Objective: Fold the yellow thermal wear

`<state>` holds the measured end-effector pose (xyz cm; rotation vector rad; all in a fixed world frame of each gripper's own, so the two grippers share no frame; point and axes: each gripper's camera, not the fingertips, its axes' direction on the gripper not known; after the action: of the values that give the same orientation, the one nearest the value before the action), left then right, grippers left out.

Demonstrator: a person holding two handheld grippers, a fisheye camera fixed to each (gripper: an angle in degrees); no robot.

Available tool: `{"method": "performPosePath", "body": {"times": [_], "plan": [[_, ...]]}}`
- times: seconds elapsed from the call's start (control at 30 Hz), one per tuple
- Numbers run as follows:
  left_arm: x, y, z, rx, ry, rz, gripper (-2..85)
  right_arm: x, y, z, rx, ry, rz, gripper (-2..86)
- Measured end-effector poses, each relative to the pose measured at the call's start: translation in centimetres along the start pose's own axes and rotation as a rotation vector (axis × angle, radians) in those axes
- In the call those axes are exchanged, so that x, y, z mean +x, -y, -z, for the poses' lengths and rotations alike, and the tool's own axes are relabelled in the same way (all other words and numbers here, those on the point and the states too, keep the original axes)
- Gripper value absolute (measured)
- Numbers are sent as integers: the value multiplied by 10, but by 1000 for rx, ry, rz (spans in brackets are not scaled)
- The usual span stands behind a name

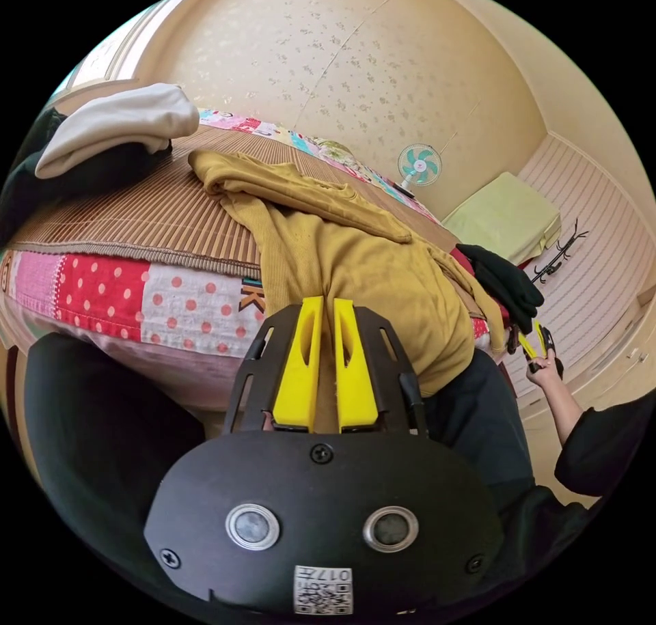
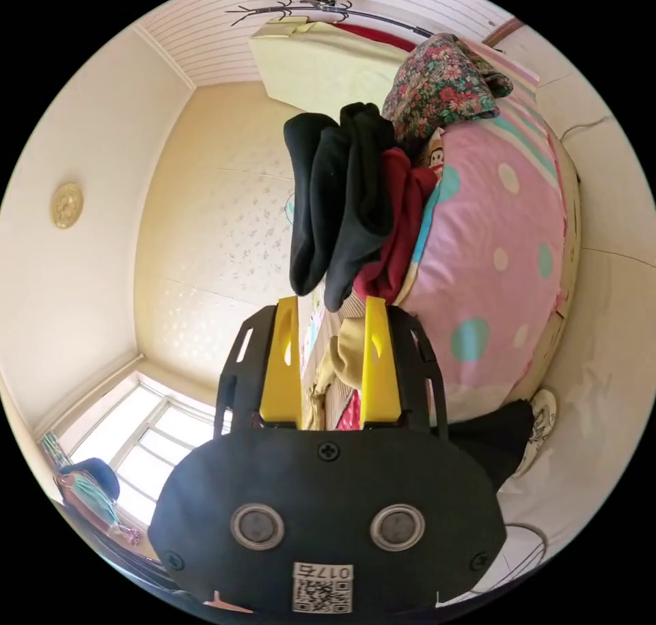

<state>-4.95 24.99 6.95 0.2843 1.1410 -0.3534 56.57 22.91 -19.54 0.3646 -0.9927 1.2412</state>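
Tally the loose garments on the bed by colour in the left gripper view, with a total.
Yellow: 1, the yellow thermal wear
White: 1, the folded white garment
Black: 1, the black garment
Total: 3

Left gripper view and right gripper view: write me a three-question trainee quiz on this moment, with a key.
1. True or false: the yellow thermal top hangs over the bed's edge.
2. The left gripper has its jaws: A) wide apart B) nearly closed on the top's hem.
3. In the right gripper view, what colour are the clothes hanging ahead of the right gripper?

Key: 1 true; 2 B; 3 black.
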Motion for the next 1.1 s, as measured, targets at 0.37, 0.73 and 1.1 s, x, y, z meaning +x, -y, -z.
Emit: {"method": "performPosePath", "body": {"times": [0.37, 0.73, 1.1], "plan": [[-39, 15, 23, -6, -5, 20, 38, -67, -158, -159, -540, -823, 819, 125], [-72, 23, 40, -9, -55, 50, 38, -88, -193, -169, -591, -345, 632, 14], [-82, 24, 45, -21, -79, 53, 33, -270, -371, -376, -1013, 343, 726, 35]]}}
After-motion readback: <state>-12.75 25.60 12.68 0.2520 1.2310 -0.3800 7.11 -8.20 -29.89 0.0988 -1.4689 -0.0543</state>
